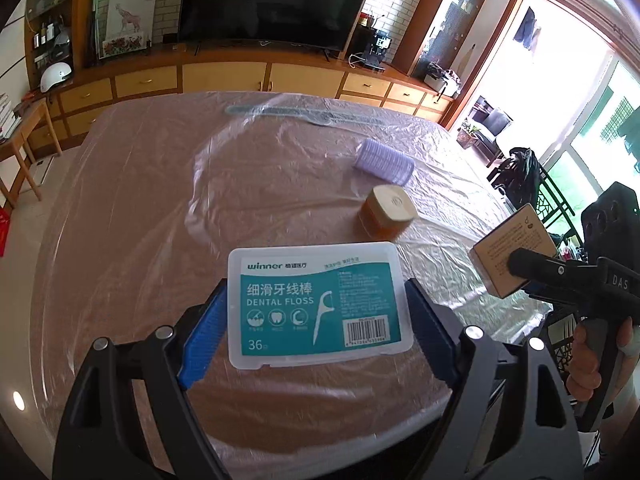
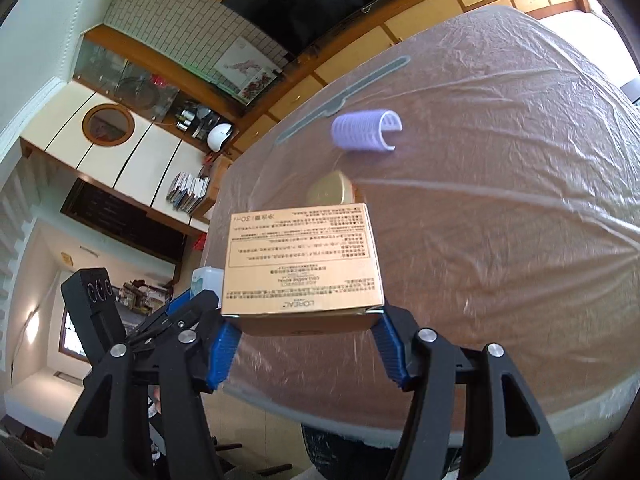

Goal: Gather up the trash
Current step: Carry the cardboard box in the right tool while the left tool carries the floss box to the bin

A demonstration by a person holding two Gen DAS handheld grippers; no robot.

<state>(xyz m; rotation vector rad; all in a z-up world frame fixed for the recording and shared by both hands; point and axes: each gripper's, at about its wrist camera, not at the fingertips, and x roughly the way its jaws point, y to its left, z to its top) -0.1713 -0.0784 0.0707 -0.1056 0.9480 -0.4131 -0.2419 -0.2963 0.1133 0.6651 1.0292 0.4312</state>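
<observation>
A big table (image 1: 120, 200) fills the room's middle, with crinkly clear plastic (image 1: 248, 168) spread over its top. Behind the table, a long wooden cabinet (image 1: 224, 78) with drawers runs along the wall. A large black TV (image 1: 272, 0) stands on the cabinet. Left of the TV, a horse picture (image 1: 130, 20) leans on the white brick wall. Farther left of the TV sits a white helmet (image 1: 56, 75). Right of the TV is a black coffee machine (image 1: 378, 50). Far right of the table, a bright glass door (image 1: 560, 92) lets in daylight.
</observation>
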